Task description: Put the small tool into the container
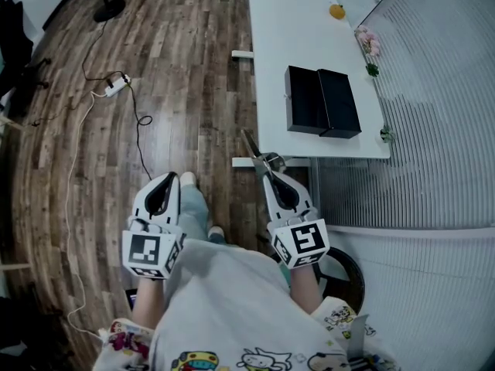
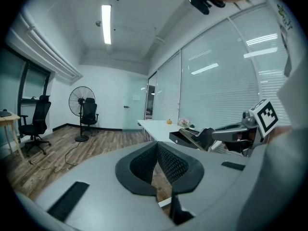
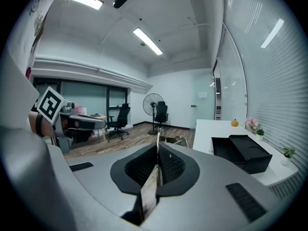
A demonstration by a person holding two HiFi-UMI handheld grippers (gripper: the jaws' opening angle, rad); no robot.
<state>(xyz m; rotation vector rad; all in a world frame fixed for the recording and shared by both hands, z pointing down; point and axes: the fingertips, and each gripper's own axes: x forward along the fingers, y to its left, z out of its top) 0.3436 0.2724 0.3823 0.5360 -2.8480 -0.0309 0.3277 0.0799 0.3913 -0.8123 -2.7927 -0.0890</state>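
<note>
Right gripper [image 1: 267,170] pinches the small tool [image 1: 251,144] tight to carry it to the container [image 1: 322,101]; left gripper [image 1: 171,178] is closed, empty.

The container [image 1: 321,100] is sitting on the surface [image 1: 294,22], toward its near end. Beyond it a round fruit [image 1: 336,11] is lying at the far end, with flowers [image 1: 366,41] standing between them along the right edge. A potted plant [image 1: 385,135] is standing at the near right corner. The right gripper [image 1: 267,175] is hovering just before the near edge, with the small tool [image 1: 251,144] sticking out ahead of it. The left gripper [image 1: 172,178] is hanging to its left, over the floor [image 1: 178,68].
</note>
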